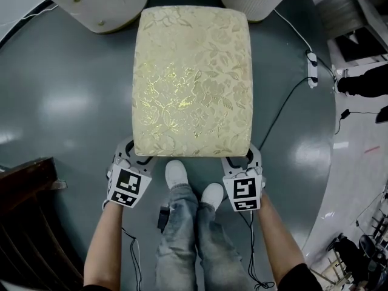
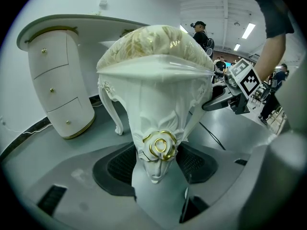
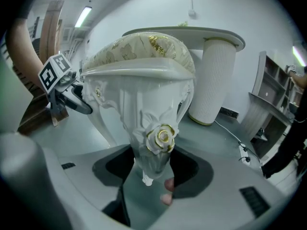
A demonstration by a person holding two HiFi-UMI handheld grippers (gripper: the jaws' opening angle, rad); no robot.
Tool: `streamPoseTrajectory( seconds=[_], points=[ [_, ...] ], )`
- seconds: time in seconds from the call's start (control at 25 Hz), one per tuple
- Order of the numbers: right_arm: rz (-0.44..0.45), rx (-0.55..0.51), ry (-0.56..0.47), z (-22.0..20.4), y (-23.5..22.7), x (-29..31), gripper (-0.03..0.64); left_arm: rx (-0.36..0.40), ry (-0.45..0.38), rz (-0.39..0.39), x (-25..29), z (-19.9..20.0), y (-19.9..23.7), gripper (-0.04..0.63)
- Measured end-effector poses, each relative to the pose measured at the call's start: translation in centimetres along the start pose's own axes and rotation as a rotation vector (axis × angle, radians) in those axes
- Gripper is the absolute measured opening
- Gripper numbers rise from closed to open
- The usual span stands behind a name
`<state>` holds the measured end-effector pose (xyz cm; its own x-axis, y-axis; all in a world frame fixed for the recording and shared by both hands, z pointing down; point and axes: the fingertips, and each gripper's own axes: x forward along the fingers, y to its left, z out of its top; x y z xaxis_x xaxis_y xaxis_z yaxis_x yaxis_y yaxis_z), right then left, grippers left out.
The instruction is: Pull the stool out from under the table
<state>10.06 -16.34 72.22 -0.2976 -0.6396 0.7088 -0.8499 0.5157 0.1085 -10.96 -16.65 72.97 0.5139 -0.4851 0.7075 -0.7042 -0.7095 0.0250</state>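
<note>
Left tool (image 1: 132, 153) and right tool (image 1: 242, 159) are each closed, jaws wide, on a near carved leg (image 2: 156, 128) of the stool (image 1: 193, 80). It stands on the floor (image 1: 73, 102), just near of the table (image 2: 96, 22). It is judged stiff, weighty and glossy, so slipping is possible; the legs suit gripping.

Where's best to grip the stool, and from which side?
Grip the stool by its near corner legs, just under the cushion, from the side opposite the table. The cushion is too wide for jaws; the carved legs fit, and the left gripper and right gripper hold one each.
</note>
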Motion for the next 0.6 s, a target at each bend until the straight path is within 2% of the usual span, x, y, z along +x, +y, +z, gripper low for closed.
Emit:
streamPoseTrajectory(
  seconds=[0.2, 0.6],
  points=[
    [0.004, 0.007, 0.0, 0.0, 0.0, 0.0, 0.296, -0.007, 0.01, -0.003, 0.1, -0.1, 0.0, 0.261],
    [0.021, 0.086, -0.006, 0.5, 0.2, -1.7, 0.307, -0.041, 0.036, -0.013, -1.5, -0.1, -0.5, 0.261]
  ],
)
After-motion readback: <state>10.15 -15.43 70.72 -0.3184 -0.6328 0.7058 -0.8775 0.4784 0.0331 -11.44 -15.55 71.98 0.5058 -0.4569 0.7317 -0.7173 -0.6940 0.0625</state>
